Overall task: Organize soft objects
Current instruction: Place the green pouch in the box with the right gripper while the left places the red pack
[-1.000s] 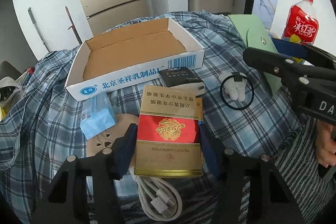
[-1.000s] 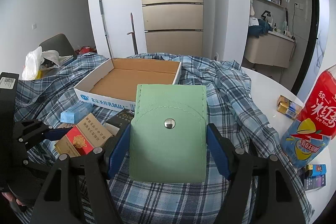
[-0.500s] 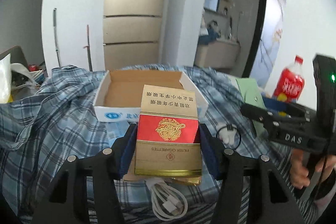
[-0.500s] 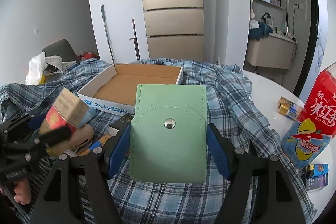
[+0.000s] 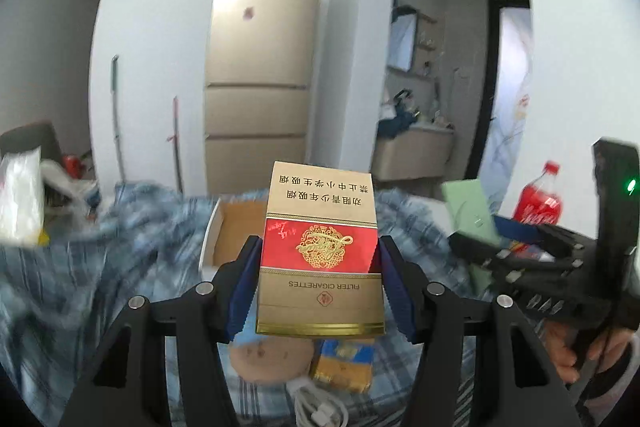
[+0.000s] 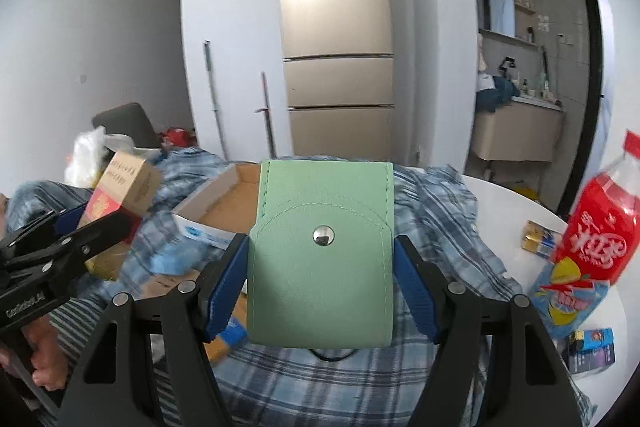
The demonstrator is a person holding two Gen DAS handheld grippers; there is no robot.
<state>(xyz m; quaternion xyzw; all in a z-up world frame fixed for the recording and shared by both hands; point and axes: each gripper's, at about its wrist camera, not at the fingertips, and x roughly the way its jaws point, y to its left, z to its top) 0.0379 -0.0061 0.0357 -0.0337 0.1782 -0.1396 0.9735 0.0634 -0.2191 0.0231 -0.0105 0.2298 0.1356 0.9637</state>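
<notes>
Plaid cloth covers the table before a beige refrigerator. Left gripper clamps a cigarette carton, raised above the cloth; right gripper clamps a green snap pouch. Beyond both lies an open cardboard box.

cigarette pack: glossy card | green pouch: matt leatherette, metal snap | box: raw cardboard
</notes>
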